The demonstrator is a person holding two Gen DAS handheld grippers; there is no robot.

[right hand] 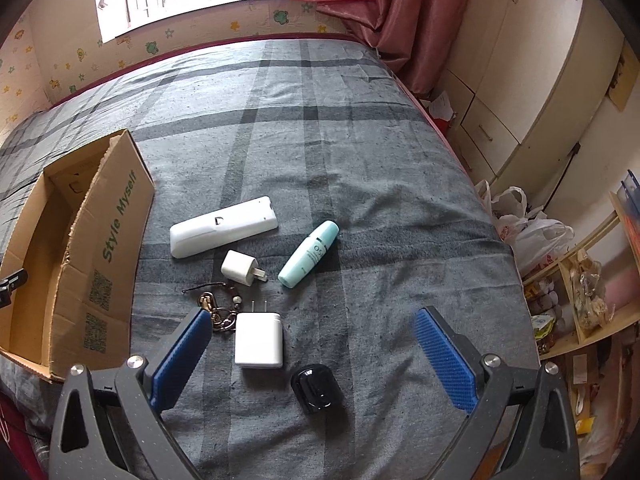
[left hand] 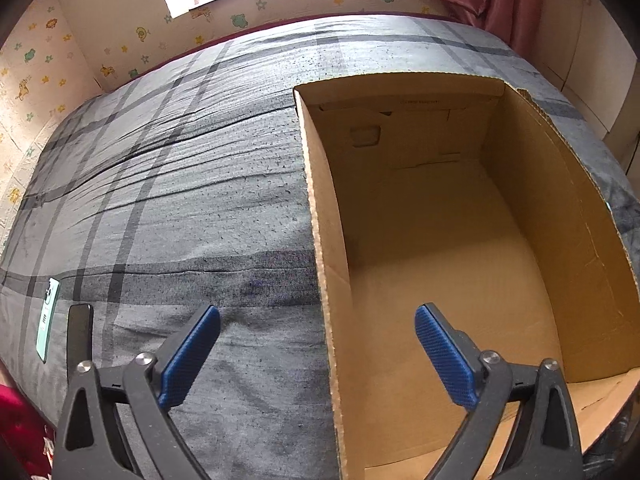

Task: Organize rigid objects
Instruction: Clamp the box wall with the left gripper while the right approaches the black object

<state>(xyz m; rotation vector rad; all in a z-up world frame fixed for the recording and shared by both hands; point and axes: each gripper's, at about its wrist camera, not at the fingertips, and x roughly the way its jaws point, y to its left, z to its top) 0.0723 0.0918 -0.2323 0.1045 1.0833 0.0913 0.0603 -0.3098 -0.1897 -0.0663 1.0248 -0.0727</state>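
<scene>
An open cardboard box [left hand: 592,240] lies on the grey plaid bed, nothing inside it. My left gripper [left hand: 318,320] hangs open above the box's near left wall, one finger outside and one over the box floor. The right wrist view has the same box [right hand: 116,240] at left. Beside it lie a white remote [right hand: 222,226], a small white plug [right hand: 240,266], a mint bottle [right hand: 308,254], a key ring with beads [right hand: 218,312], a large white charger [right hand: 259,340] and a black oval object [right hand: 316,388]. My right gripper [right hand: 314,328] is open above the charger and black object.
Two phones, one mint [left hand: 47,320] and one black [left hand: 79,334], lie on the bed [left hand: 180,200] left of the left gripper. Pink curtain [right hand: 400,12], cupboards [right hand: 500,92], plastic bags [right hand: 528,232] and shelves [right hand: 580,300] stand off the bed's right edge.
</scene>
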